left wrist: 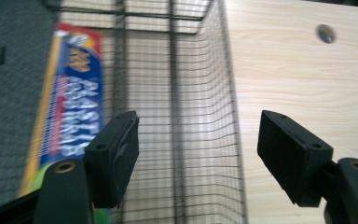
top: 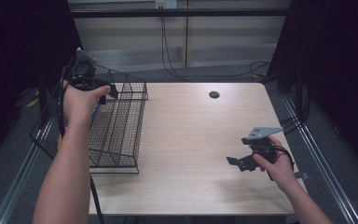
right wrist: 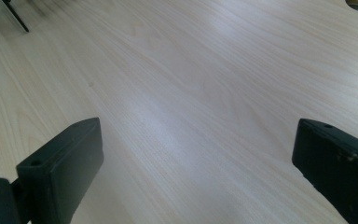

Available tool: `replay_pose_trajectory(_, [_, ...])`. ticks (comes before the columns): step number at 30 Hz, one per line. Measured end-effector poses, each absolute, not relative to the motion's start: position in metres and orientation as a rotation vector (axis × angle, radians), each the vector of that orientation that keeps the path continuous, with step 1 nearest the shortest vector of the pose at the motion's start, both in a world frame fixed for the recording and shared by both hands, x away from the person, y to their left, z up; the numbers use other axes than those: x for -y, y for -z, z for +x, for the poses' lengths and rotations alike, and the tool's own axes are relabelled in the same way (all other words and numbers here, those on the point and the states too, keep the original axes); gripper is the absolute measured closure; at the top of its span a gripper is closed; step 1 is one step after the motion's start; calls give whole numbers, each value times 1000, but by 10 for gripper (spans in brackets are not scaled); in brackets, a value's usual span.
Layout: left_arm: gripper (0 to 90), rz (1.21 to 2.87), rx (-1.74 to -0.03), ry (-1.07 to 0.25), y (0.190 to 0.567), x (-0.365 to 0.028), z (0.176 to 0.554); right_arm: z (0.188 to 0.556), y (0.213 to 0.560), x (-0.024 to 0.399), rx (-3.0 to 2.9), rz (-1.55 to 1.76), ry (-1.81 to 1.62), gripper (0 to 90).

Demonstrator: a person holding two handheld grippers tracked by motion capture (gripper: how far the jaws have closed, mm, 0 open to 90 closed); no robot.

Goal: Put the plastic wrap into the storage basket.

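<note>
We note left gripper [left wrist: 198, 156] above the wire basket [top: 121, 126], jaws apart, blue box [left wrist: 72, 98] inside basket, right gripper [right wrist: 196, 172] well right of basket, jaws apart, empty.

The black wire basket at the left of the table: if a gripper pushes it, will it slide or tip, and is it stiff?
The wire basket looks light, being open mesh, so it would probably slide on the smooth wooden table. It seems to overhang the table's left edge, so an outward push might tip it. Its mesh walls may flex slightly.
</note>
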State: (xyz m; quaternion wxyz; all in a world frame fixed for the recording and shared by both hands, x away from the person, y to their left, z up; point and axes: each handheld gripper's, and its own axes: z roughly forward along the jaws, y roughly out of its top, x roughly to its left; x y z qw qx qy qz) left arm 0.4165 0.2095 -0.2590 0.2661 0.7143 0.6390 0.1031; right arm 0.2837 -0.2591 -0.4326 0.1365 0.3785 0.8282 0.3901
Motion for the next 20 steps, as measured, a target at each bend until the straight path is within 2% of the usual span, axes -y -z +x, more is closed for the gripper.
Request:
replay_pose_trajectory(10, [253, 1949, -1556, -177, 269, -178, 411, 283, 433, 259, -2394, 1097, -1129, 16])
replay_pose_trajectory(20, [204, 1986, -1471, -166, 278, -156, 407, 283, 435, 259, -2396, 1096, -1118, 16])
